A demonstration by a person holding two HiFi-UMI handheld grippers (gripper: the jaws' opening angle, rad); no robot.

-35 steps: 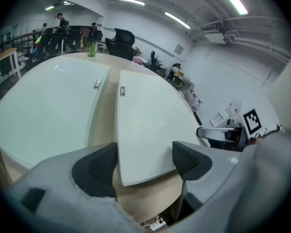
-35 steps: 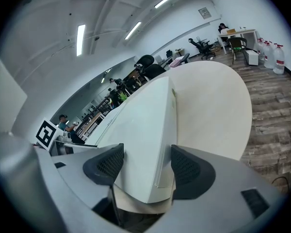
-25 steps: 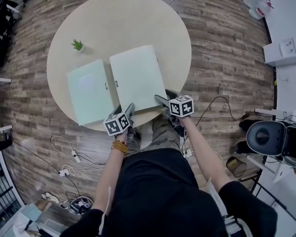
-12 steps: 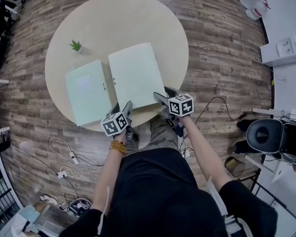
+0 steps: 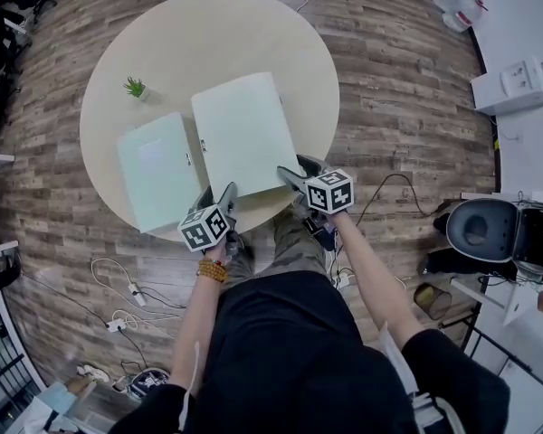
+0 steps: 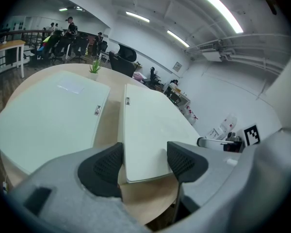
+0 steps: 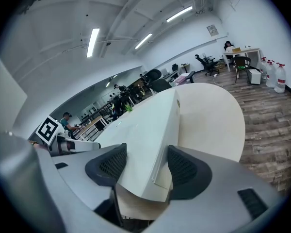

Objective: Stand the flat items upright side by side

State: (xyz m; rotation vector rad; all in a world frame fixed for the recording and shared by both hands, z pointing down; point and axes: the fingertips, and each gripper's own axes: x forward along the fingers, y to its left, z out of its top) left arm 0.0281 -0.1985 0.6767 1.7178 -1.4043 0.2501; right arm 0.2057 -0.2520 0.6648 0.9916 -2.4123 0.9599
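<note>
Two pale green flat folders lie side by side on the round table (image 5: 208,34): the left folder (image 5: 158,181) and the right folder (image 5: 240,129). My left gripper (image 5: 215,194) is at the right folder's near-left corner. In the left gripper view that corner (image 6: 150,130) sits between the open jaws of the left gripper (image 6: 144,161), flat on the tabletop. My right gripper (image 5: 297,172) is at the folder's near-right corner. In the right gripper view the folder's edge (image 7: 145,135) runs between the jaws of the right gripper (image 7: 146,166), which are narrowing slowly; I see no firm pinch.
A small potted plant (image 5: 134,87) stands on the table beyond the left folder. The table's near edge is just under both grippers. Cables lie on the wooden floor (image 5: 127,287); a dark chair (image 5: 484,233) is at the right. People sit far back (image 6: 68,30).
The head view has drifted slightly. Both grippers stay at the right folder's near corners, and neither folder has moved on the table.
</note>
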